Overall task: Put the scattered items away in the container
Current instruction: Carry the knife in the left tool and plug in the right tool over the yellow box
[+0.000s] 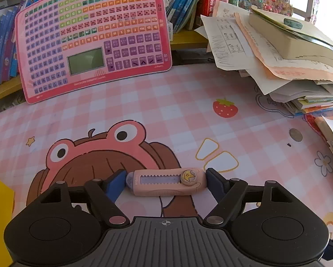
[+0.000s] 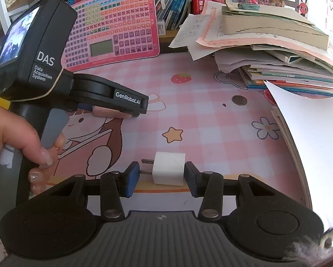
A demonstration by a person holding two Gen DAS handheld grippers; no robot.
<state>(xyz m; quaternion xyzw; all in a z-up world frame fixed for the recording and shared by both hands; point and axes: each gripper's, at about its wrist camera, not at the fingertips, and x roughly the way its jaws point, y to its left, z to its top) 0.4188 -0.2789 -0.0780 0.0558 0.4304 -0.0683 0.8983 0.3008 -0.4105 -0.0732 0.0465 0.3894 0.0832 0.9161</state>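
A pink checked tabletop (image 1: 166,102) fronts crowded bookshelves (image 1: 184,2). The left gripper (image 1: 165,181) pinches an eraser (image 1: 166,181); the right gripper (image 2: 162,173) pinches a charger (image 2: 169,170).

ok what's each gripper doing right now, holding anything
Left gripper: shut on the pink eraser, gripped end to end.
Right gripper: shut on the white plug, one pad against its prongs.
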